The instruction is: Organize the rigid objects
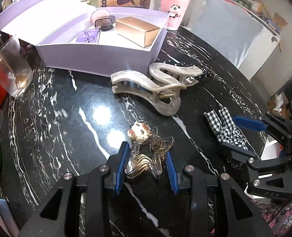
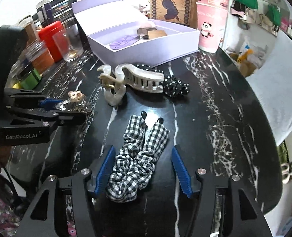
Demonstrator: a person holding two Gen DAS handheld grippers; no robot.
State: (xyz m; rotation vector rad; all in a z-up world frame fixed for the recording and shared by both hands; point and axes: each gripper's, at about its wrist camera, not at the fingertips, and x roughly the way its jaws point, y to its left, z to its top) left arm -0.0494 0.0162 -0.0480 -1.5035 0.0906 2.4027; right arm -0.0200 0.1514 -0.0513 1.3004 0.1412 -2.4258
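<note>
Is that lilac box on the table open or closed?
Open: the lilac cardboard box has its lid flipped back, showing a gold carton inside.

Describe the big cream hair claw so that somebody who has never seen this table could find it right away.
Start at the open lilac cardboard box at the back of the black marble table. Just in front of its near wall lies the large pearly cream plastic claw clip, with a brass spring at its hinge. It is far bigger than the small clear clip with a cat face, and hard, unlike the black polka-dot scrunchie beside it.

Black marble table (image 2: 215, 102) under lilac box (image 2: 146, 53), claw clips (image 2: 134, 79), scrunchies (image 2: 138, 158)
</note>
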